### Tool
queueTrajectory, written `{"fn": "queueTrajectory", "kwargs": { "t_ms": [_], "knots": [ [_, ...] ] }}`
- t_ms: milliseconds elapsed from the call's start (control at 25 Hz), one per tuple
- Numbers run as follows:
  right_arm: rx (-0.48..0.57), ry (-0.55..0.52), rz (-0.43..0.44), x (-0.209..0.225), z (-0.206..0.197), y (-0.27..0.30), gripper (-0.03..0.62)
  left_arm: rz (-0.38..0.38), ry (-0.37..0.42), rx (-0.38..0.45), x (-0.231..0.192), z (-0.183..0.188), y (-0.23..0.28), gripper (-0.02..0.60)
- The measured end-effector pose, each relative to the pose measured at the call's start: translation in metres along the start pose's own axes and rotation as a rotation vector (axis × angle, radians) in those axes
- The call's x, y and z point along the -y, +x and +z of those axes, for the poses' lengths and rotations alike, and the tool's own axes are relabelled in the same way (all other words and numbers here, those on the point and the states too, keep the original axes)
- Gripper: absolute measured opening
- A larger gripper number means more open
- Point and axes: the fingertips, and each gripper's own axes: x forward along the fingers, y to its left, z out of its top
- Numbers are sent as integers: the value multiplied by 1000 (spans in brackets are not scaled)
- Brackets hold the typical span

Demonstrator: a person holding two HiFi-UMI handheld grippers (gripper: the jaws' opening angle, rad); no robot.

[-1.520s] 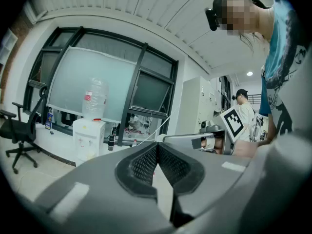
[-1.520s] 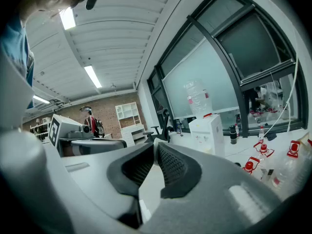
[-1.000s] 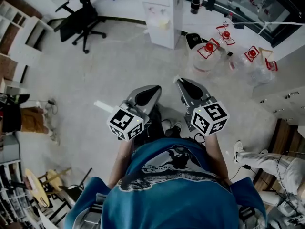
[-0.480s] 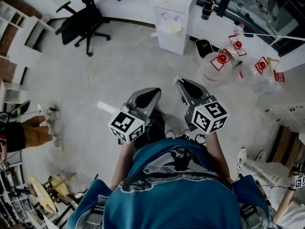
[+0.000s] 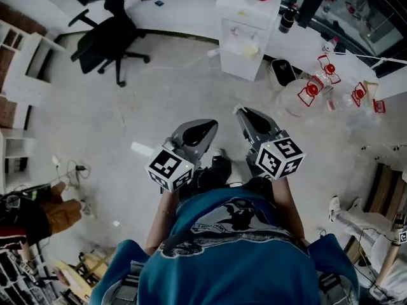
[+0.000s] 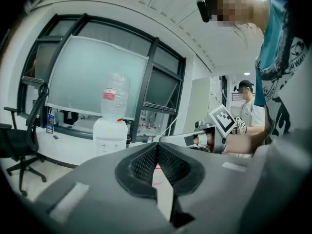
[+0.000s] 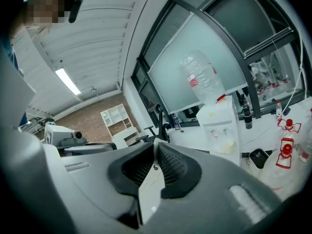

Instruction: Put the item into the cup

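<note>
- Right gripper (image 7: 154, 143): jaws clenched on a thin white flat piece (image 7: 147, 191).
- The piece stands edge-on between the ribbed pads. Its top edge shows just past the fingertips, and its lower part widens back toward the gripper body. What the piece is: cannot tell.
- Left gripper (image 6: 157, 144): jaws closed, pads touching at the tips, nothing between them.
- Head view: both grippers are held low in front of the person's teal shirt (image 5: 229, 253). They sit side by side, apart from each other, and point forward over the pale floor (image 5: 127, 100).
- The left cube (image 5: 169, 168) and right cube (image 5: 280, 157) are the parts nearest the body.
- Ahead, slightly right: a white water dispenser (image 5: 245, 33) stands on the floor against a long white counter (image 5: 184, 11).
- A dark bottle (image 5: 286, 19) stands upright on the counter, just right of the dispenser.
- In the left gripper view the dispenser carries an upturned clear bottle (image 6: 115, 94) with a red label.
- Clear water jugs (image 5: 304, 97) with red caps sit on the floor right of the dispenser, grouped close together.
- A black office chair (image 5: 105, 40) stands ahead on the left, near the counter and well apart from the grippers.
- White shelves (image 5: 22, 62) run along the left edge.
- A second person is at the lower right of the head view: a pale trouser leg (image 5: 375, 224) and a shoe show. This person is well apart from both grippers.
</note>
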Motion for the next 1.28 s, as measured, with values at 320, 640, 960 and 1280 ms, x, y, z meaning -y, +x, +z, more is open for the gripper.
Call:
{"fn": "queueTrajectory", "kwargs": {
  "t_ms": [320, 640, 960, 1280],
  "knots": [
    [-18, -10, -100, 1, -7, 24, 31, -87, -9, 25, -44, 2, 10, 14],
    [-66, 15, -163, 23, -13, 48, 31, -147, -63, -22, -62, -16, 21, 14],
    [-87, 71, -172, 70, -9, 95, 31, -139, -97, -29, -112, -12, 58, 14],
    [-66, 109, -213, 162, 38, 153, 31, -168, -33, -124, -173, 14, 134, 14]
  ]
}}
